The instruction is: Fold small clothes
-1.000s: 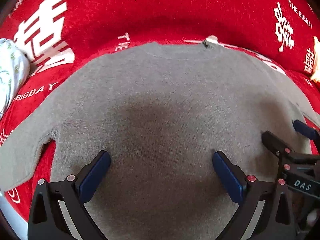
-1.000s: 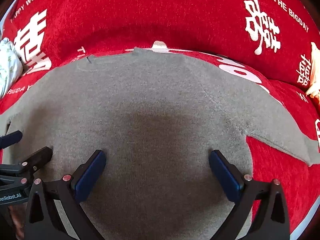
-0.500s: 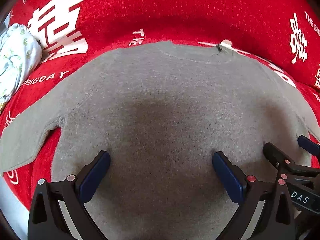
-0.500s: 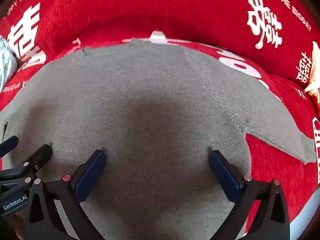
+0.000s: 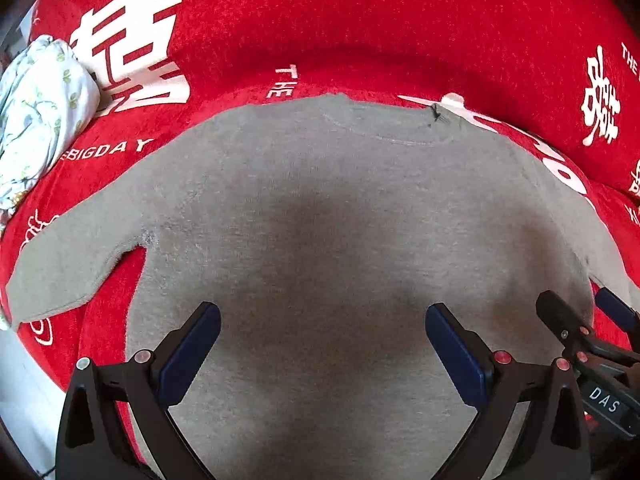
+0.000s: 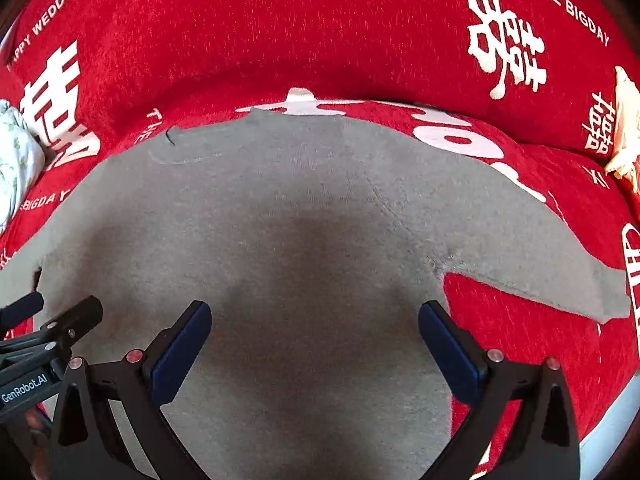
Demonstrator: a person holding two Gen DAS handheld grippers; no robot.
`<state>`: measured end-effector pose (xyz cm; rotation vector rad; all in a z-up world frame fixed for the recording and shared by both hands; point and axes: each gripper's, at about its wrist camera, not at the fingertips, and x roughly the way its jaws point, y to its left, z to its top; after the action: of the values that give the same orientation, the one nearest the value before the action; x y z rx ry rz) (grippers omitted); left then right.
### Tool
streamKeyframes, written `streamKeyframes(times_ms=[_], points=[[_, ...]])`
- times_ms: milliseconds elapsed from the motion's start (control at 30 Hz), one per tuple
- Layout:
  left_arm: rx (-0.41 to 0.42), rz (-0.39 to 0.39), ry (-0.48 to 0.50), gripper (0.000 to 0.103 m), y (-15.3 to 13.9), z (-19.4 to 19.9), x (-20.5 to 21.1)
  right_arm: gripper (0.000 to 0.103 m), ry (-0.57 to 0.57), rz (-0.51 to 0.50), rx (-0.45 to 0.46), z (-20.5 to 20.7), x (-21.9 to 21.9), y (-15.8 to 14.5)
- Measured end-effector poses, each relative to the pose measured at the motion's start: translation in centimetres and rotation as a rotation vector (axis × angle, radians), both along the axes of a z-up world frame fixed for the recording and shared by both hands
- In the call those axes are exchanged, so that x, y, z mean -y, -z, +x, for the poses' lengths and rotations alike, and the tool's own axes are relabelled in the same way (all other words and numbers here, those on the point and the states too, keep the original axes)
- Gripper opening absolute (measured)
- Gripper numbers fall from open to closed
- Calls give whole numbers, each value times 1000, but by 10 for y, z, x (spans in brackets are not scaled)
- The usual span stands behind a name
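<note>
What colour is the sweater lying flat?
Plain grey sweater, seen best in the left wrist view.

your left tool (image 5: 322, 344) and right tool (image 6: 314, 340) are black frames with blue pads (image 5: 192, 350), red and silver screws; labels read "das" and "genrobot.ai".

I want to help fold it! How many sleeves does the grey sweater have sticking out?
2. The left sleeve lies flat on the red cover at the sweater's left side; the right sleeve stretches out on its right.
</note>
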<state>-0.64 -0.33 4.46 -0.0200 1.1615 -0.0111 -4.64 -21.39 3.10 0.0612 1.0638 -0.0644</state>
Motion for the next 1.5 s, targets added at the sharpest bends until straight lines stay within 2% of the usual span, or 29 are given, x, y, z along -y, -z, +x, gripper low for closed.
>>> streamKeyframes(times_ms=[133,467,633,867,1500], points=[[-27,24,-14,103,0,1,3,103,-14,-40,4,-1,0,-5],[-43,67,-15,103,-6,-1,19,103,-11,-32,26,-1,10,-18],[-17,109,3,102,-10,-3,35,103,29,-36,48,-5,26,-22],[2,95,32,102,-19,-3,58,103,71,-27,84,-10,50,-26],[34,112,161,102,-28,0,157,103,259,8,99,-35,161,-25]])
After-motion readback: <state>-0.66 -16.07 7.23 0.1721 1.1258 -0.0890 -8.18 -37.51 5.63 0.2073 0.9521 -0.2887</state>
